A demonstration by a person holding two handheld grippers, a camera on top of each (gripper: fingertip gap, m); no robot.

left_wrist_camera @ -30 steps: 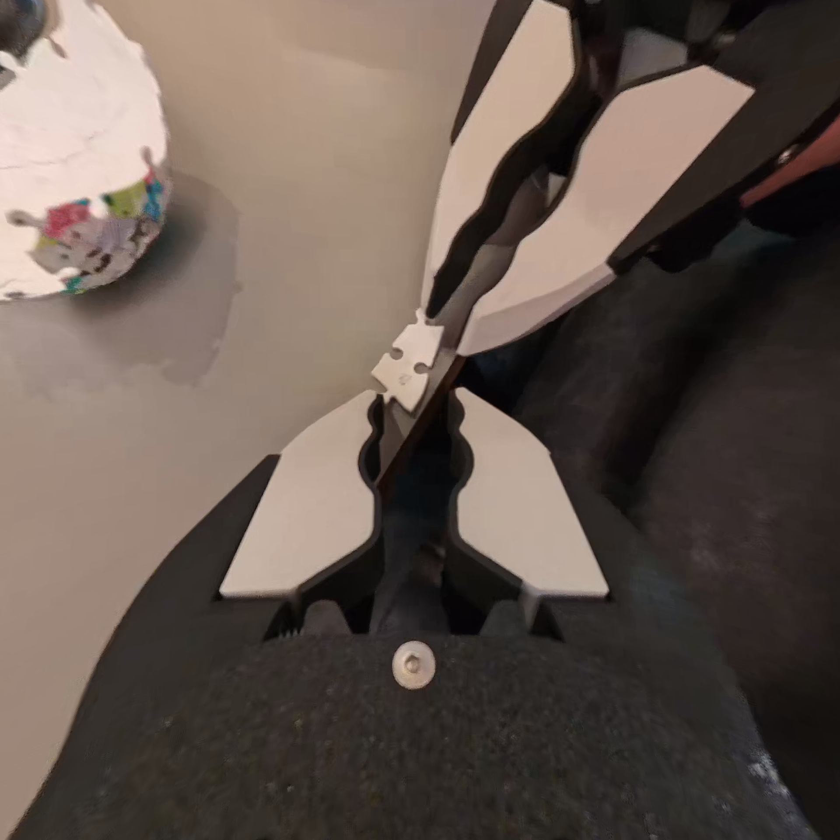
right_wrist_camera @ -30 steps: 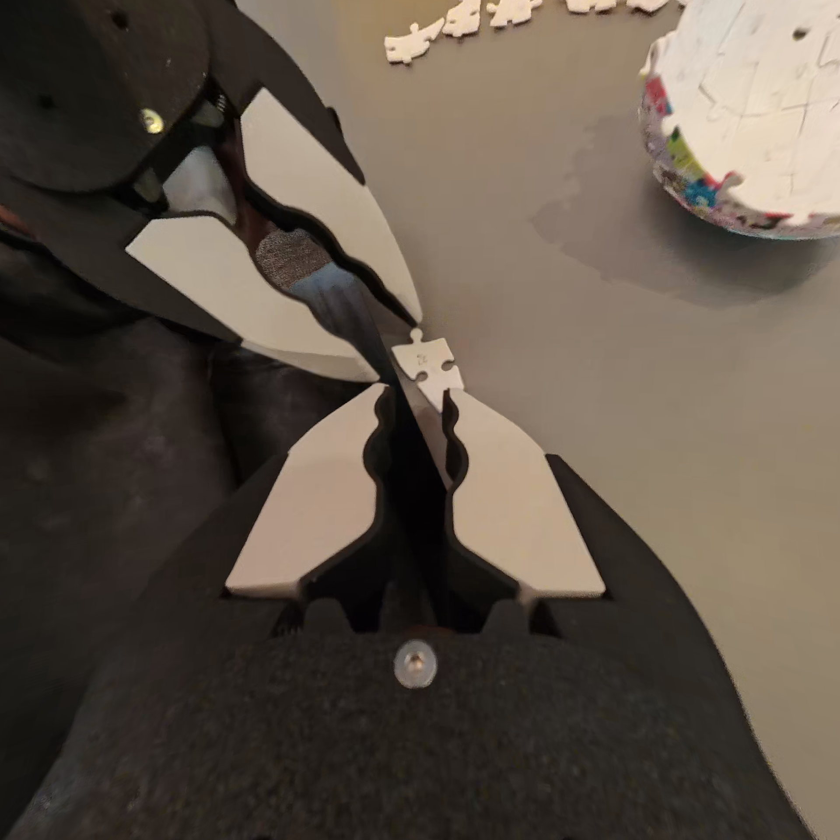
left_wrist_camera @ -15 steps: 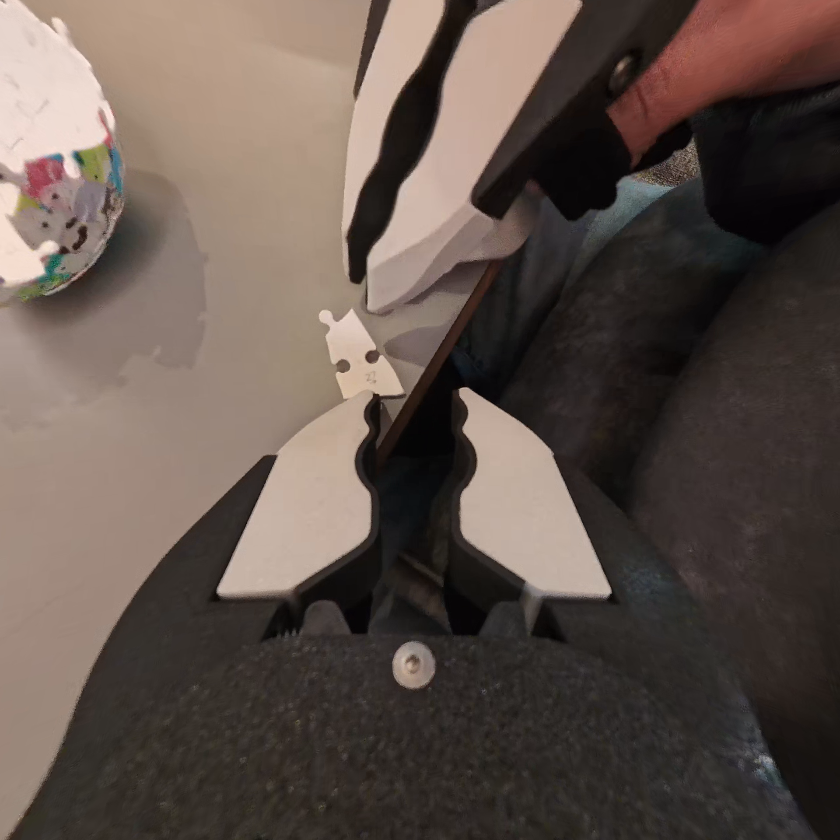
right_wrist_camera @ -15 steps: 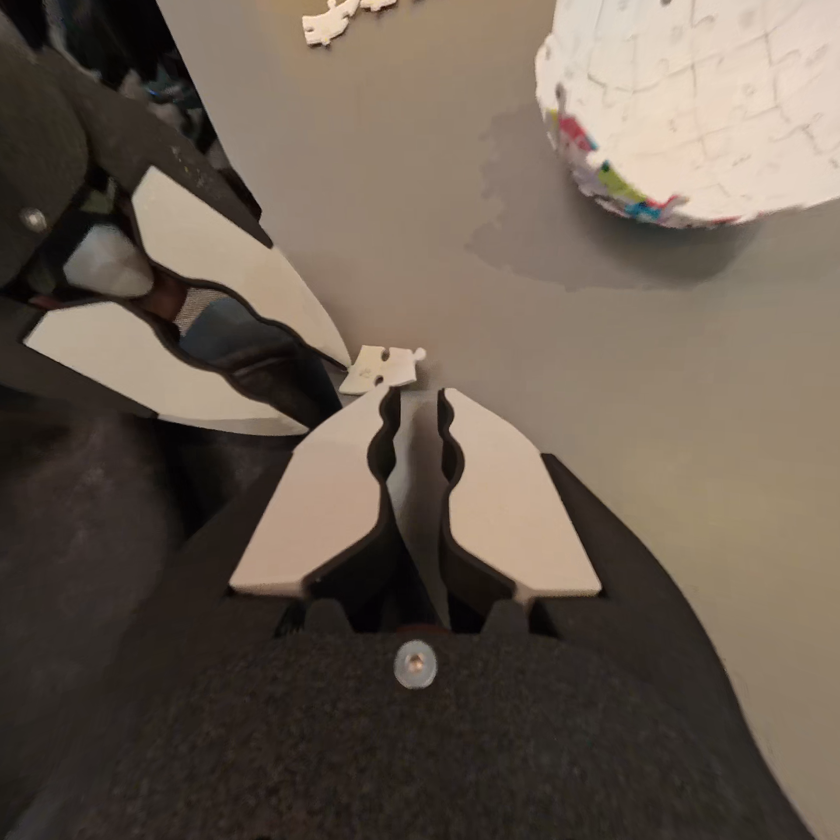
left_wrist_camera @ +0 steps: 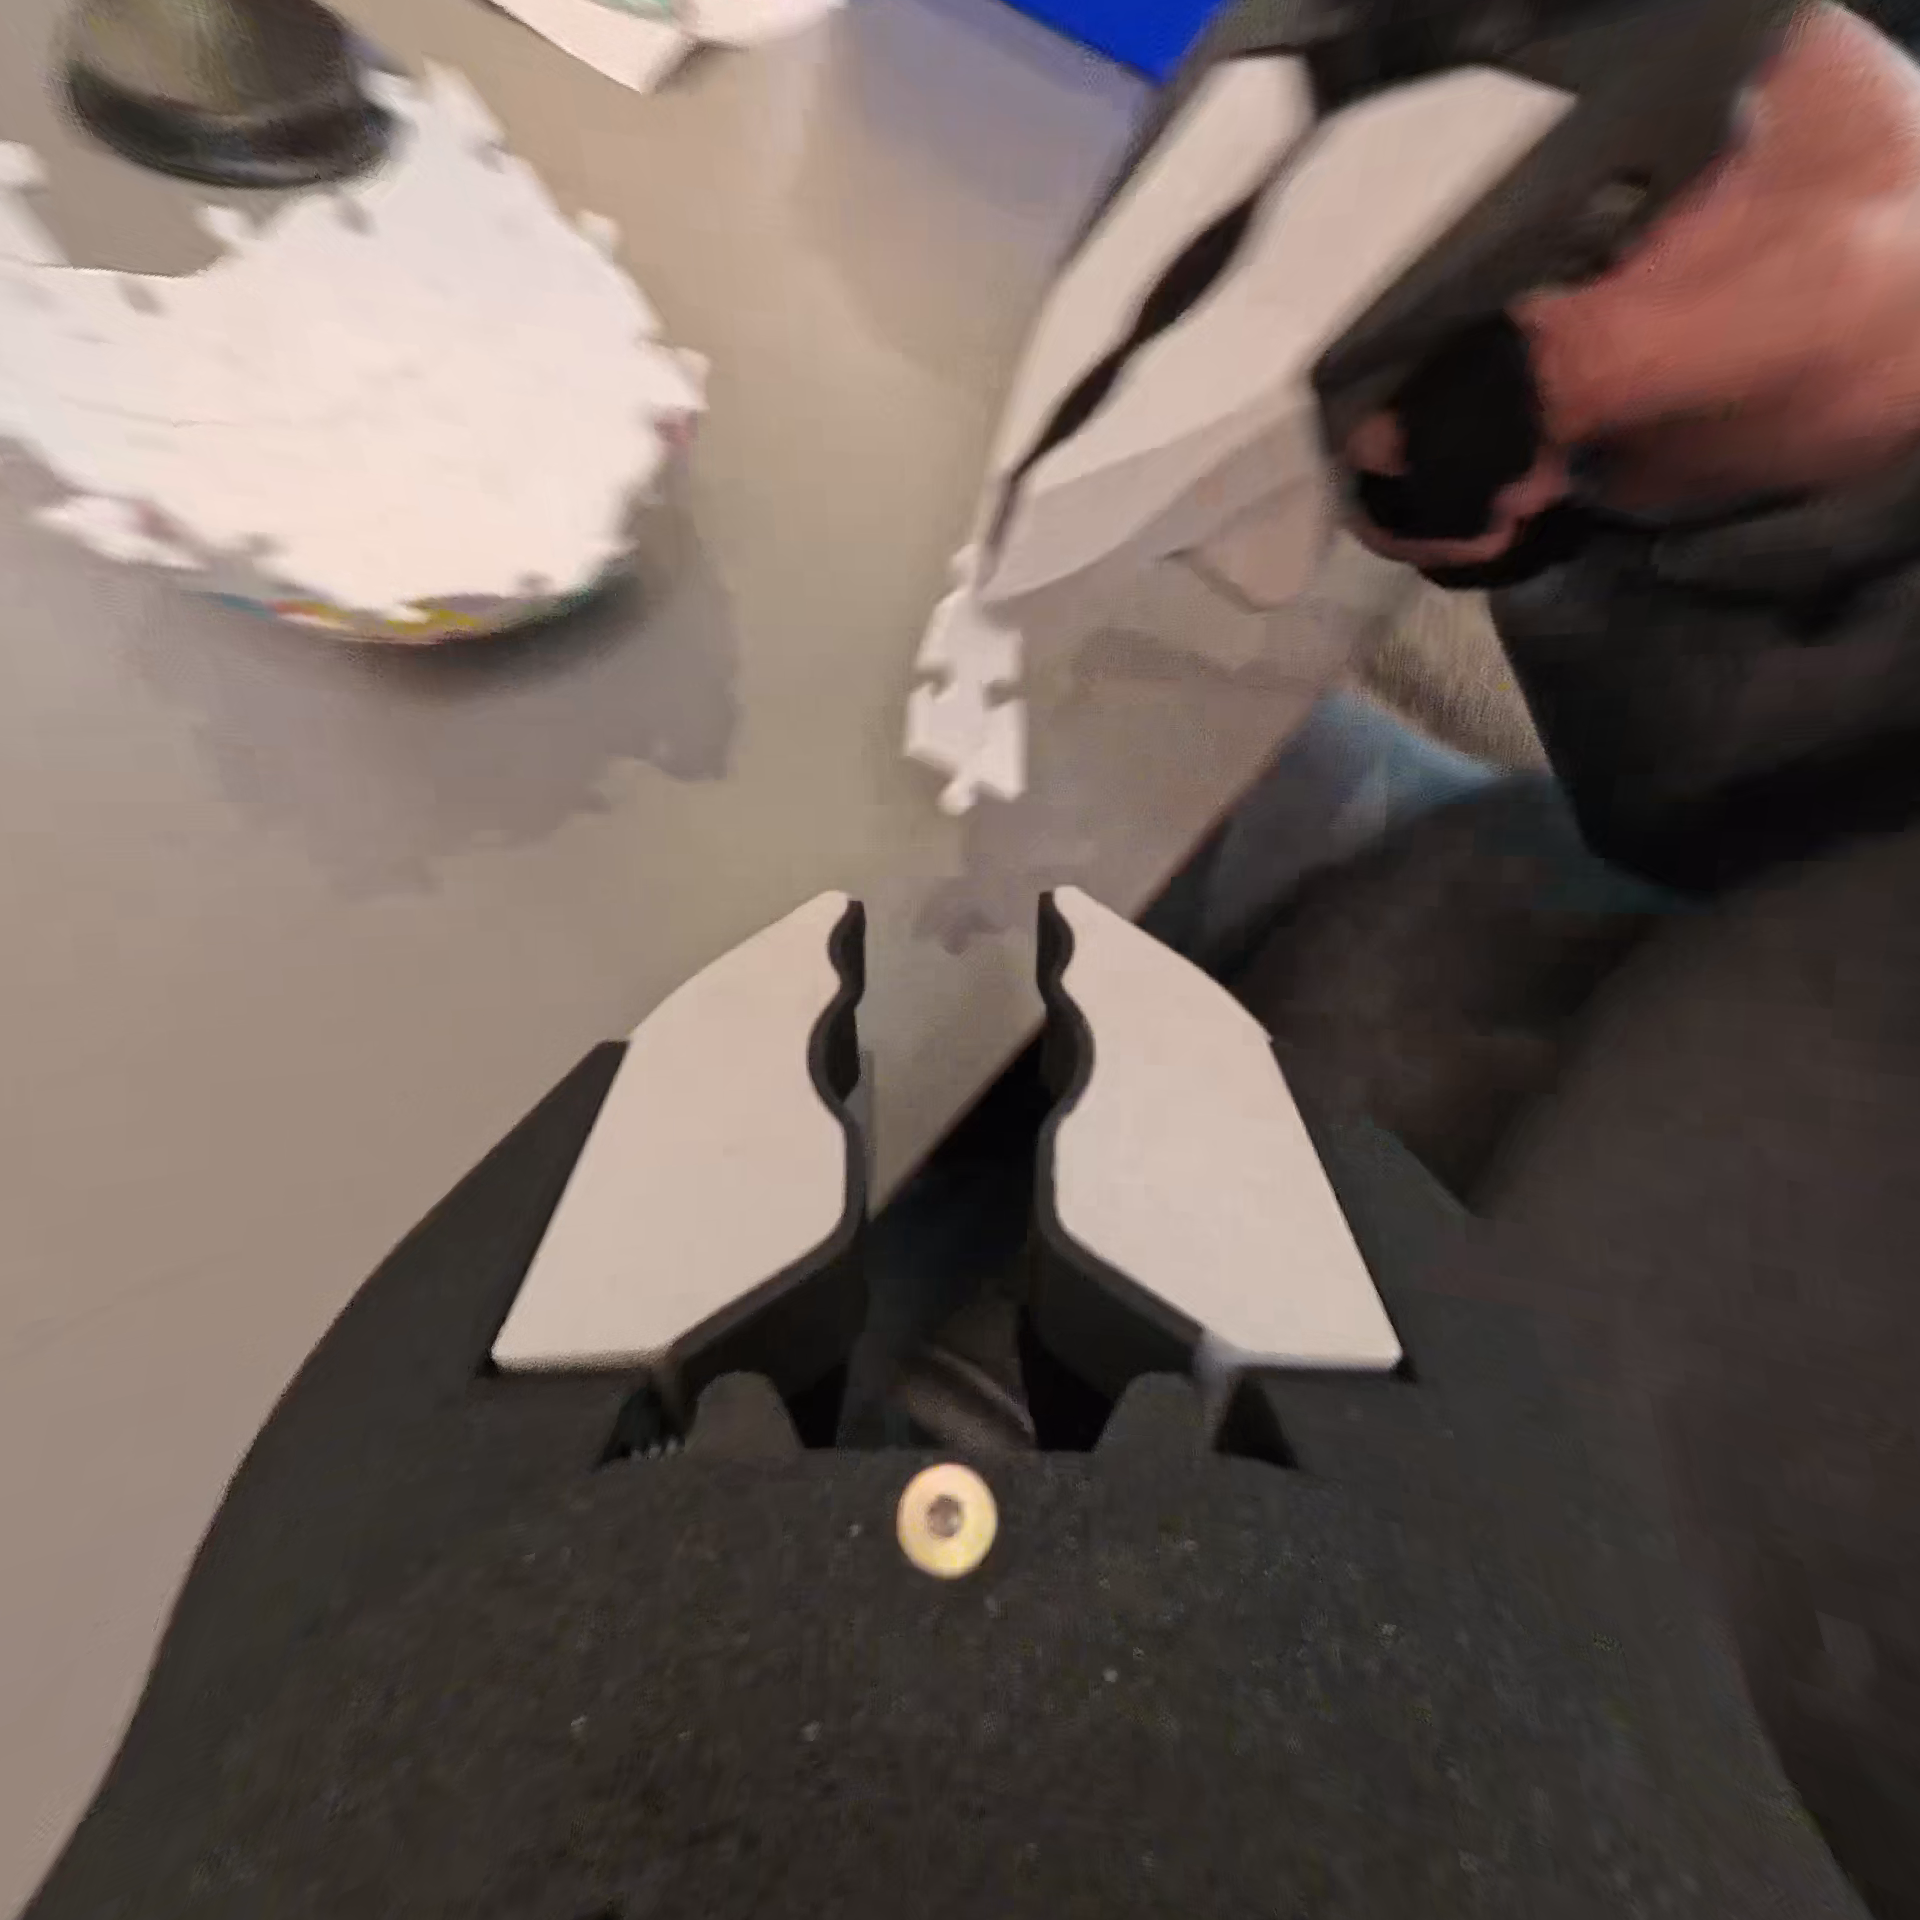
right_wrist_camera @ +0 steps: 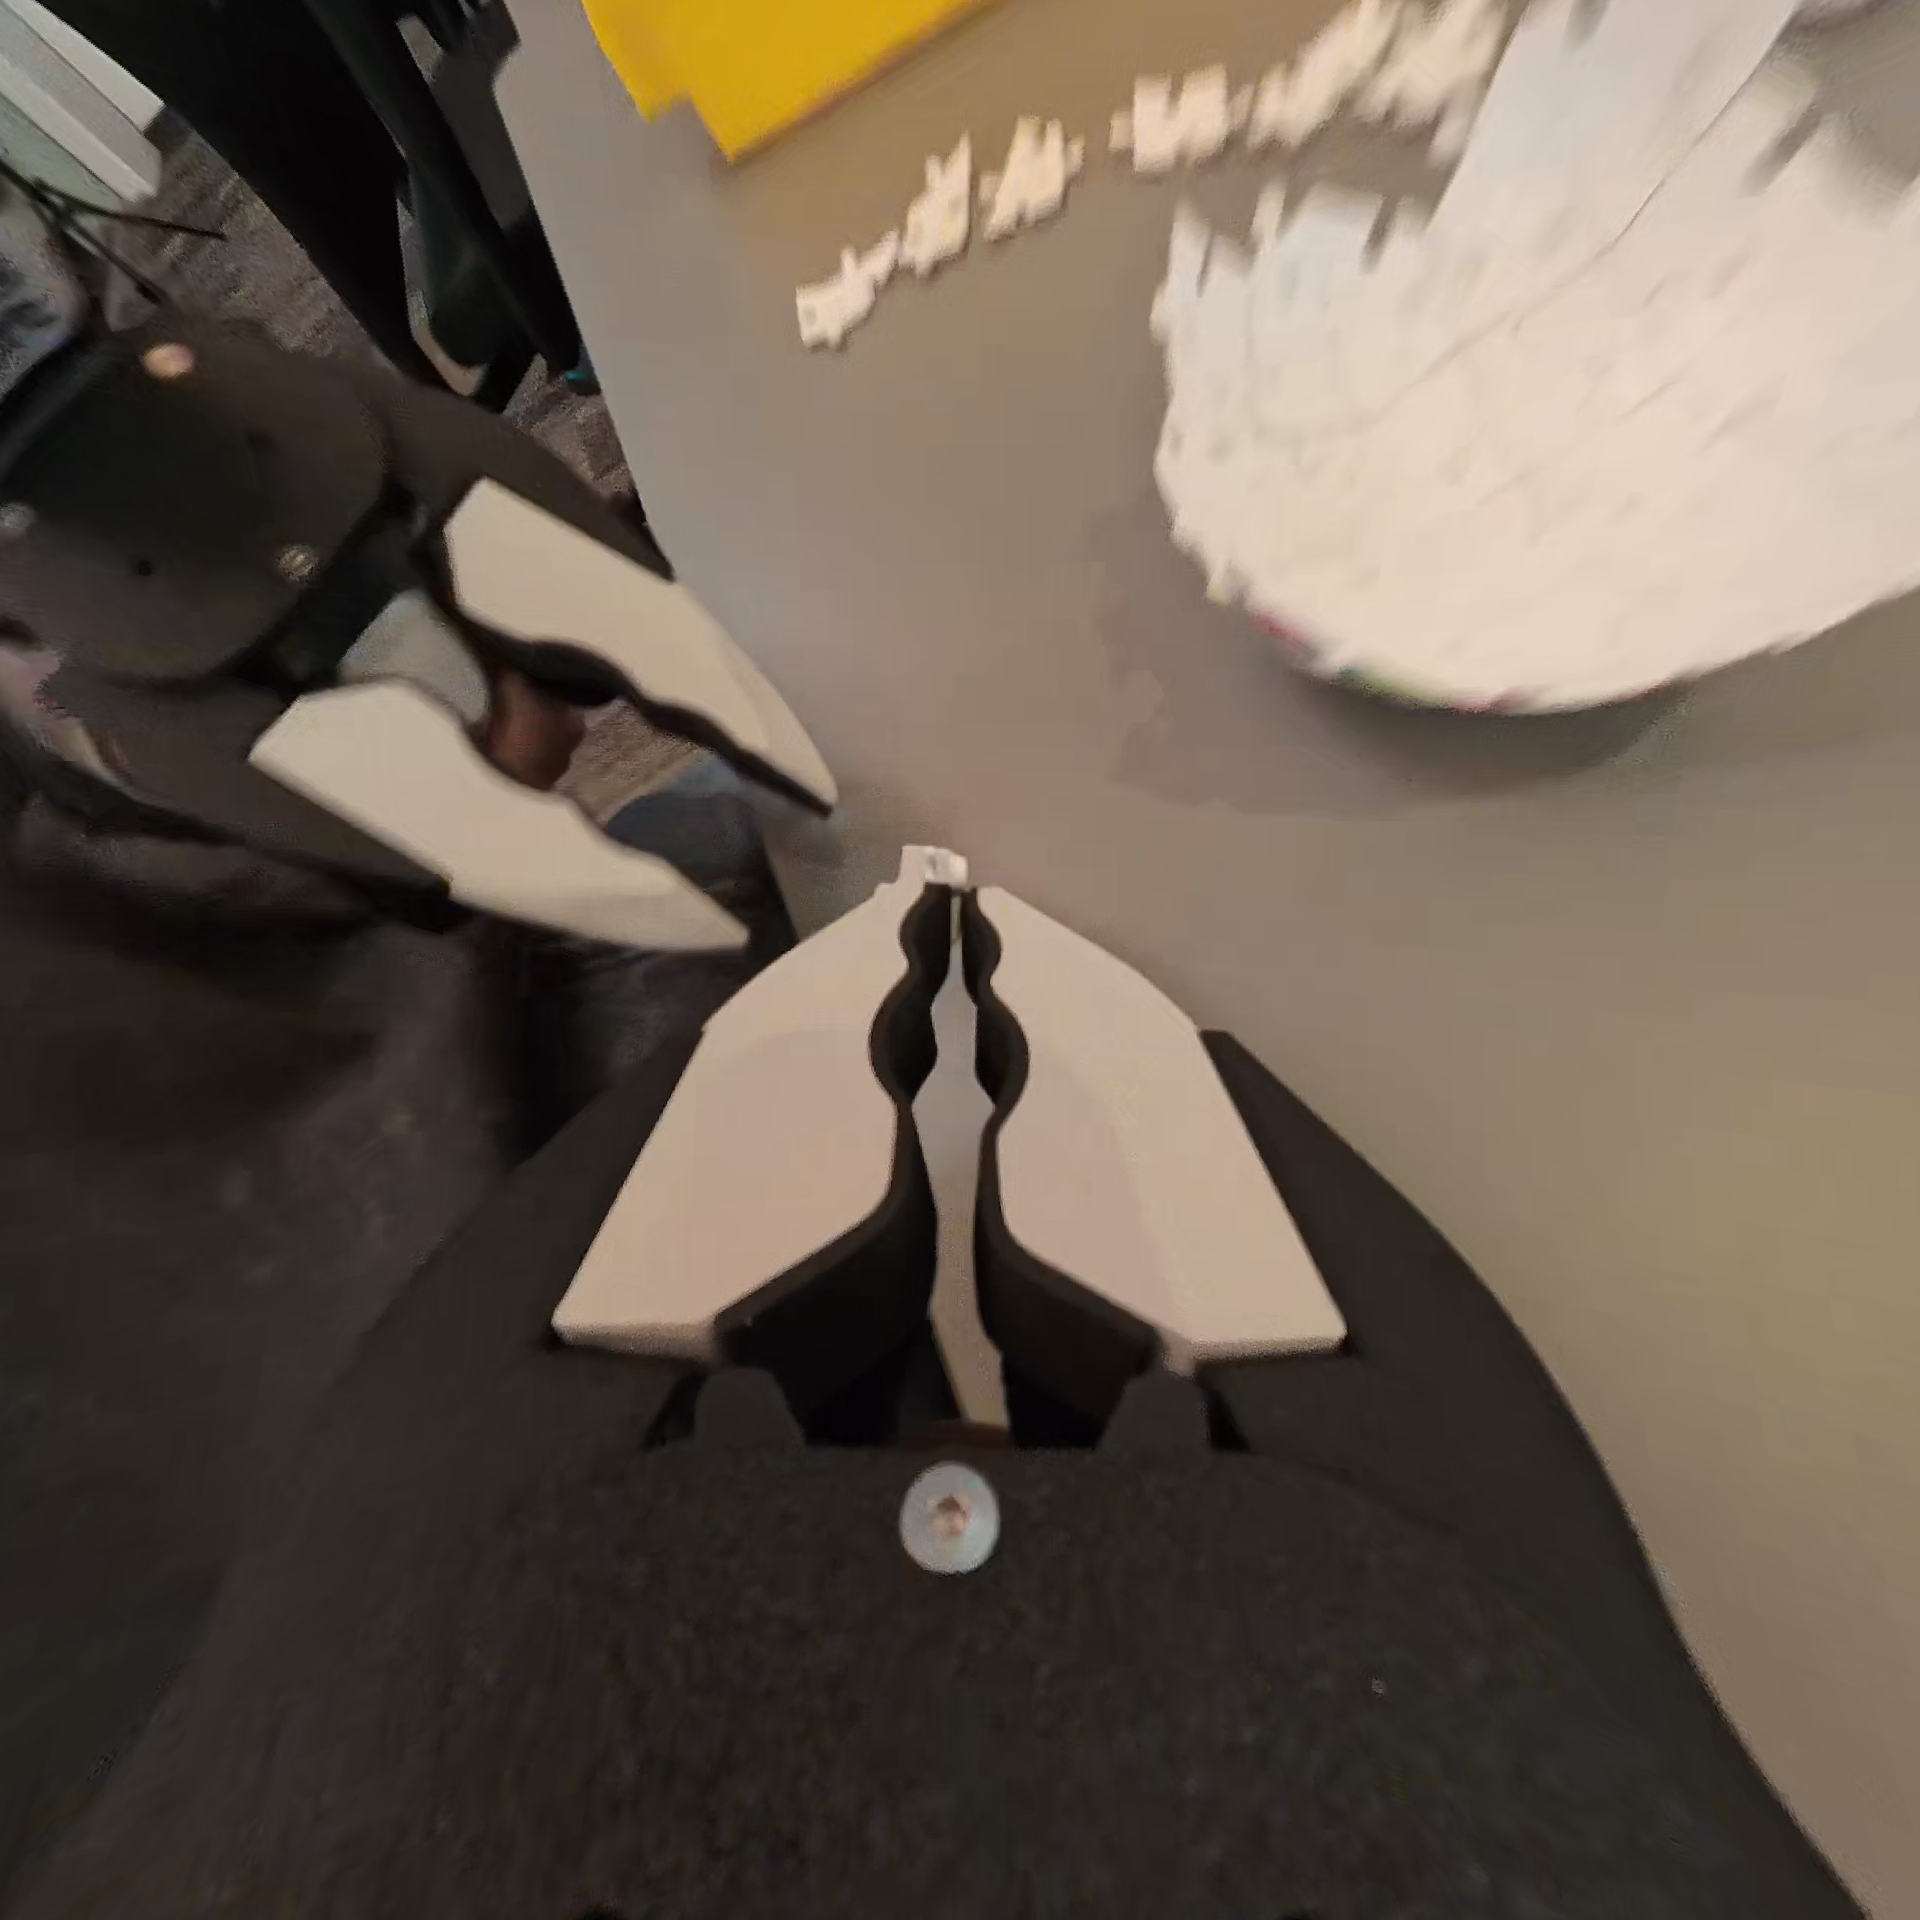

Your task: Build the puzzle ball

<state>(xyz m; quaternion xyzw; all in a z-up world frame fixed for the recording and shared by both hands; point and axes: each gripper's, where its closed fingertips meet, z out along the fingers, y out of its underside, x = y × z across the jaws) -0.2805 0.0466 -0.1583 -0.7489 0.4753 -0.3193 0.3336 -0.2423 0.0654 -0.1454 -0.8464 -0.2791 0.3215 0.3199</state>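
Half-built puzzle ball (left_wrist_camera: 312, 416) far left on grey table (left_wrist_camera: 312, 987), blurred; left gripper (left_wrist_camera: 948, 914) jaws parted, holding nothing, over table edge; right gripper (right_wrist_camera: 943, 896) jaws clenched on white puzzle piece (left_wrist_camera: 968, 686), hanging above table.

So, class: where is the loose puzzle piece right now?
The piece hangs pinched at the tip of the right gripper, above the table near its edge, ahead of the open left gripper, right of the ball.

Soft, even indoor light | heavy motion blur smears puzzle ball (right_wrist_camera: 1538, 436) | soft shadow beneath | wide-angle edge bending
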